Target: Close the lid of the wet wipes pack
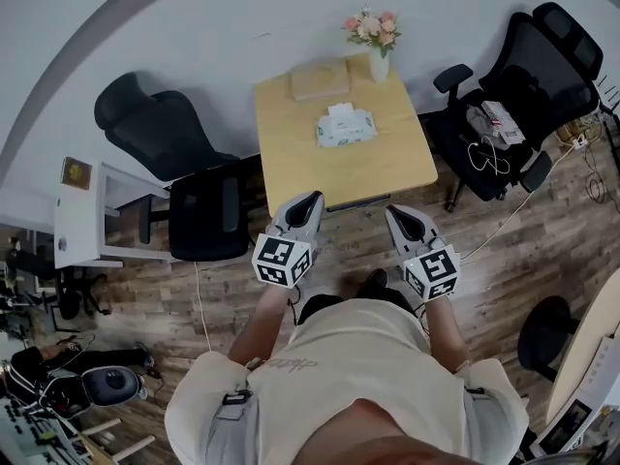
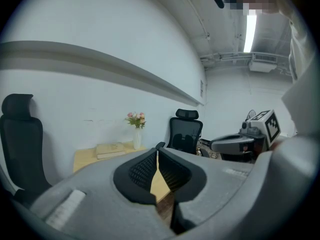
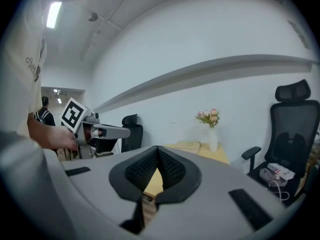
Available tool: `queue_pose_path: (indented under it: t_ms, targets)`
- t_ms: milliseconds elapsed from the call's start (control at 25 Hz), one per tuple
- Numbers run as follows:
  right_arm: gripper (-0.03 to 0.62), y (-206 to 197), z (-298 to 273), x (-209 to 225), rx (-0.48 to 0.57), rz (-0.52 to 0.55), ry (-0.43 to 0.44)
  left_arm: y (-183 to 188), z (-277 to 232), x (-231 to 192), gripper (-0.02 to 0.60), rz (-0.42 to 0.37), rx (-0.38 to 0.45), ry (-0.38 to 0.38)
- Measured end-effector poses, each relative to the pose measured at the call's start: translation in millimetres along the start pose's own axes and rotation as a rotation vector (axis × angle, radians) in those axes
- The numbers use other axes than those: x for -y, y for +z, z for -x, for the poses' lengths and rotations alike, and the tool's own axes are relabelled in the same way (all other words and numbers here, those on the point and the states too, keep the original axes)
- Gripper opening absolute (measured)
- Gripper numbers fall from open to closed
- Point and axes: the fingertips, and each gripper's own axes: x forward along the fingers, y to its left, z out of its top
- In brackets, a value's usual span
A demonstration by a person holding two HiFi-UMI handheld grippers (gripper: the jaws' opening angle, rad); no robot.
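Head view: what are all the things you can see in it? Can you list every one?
table: 1, light wood, against the wall
wet wipes pack: 1, white, middle of the table
flat book or box: 1, tan, back of the table
vase of flowers: 1, white vase with pink flowers, back right corner of the table
office chairs: 2, black, one on each side of the table
side table: 1, white, far left
floor: 1, brown wood planks
left gripper: 1, grey, shut and empty, short of the table
right gripper: 1, grey, shut and empty, short of the table
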Motion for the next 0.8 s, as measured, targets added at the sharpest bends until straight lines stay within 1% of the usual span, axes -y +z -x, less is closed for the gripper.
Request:
queue_pose_path:
  t_ms: [120, 200, 280, 360, 520, 680, 800]
  targets:
    - [0.002, -13, -7, 8, -0.024, -0.03, 0.041, 1, -10, -11, 0.021, 0.016, -0.003, 0.035]
    - [0.002, -21, -11, 10, -0.044, -0.037, 0.059, 1, -13, -11, 0.021, -0.01, -0.01, 0.05]
    - [0.002, -24, -16, 11, -0.051, -0.049, 0.078, -1, -16, -8, 0.021, -0.02, -0.024, 0.045]
    - [0.002, -29, -24, 12, -0.06, -0.048, 0.088, -7, -20, -9, 0.022, -0.003, -0.042, 0.035]
    - [0.002, -38, -46, 17, -0.101, -0.006, 0.093, -20, -33, -25, 0.021, 0.032, -0.078, 0.035]
    - [0.002, -36, -65, 19, -0.118, 0.006, 0.082, -26, -45, -50, 0.021, 0.062, -0.075, 0.019]
    - [0.002, -26, -79, 27, -0.128, 0.01, 0.053, -19, -59, -70, 0.021, 0.089, -0.059, 0.001]
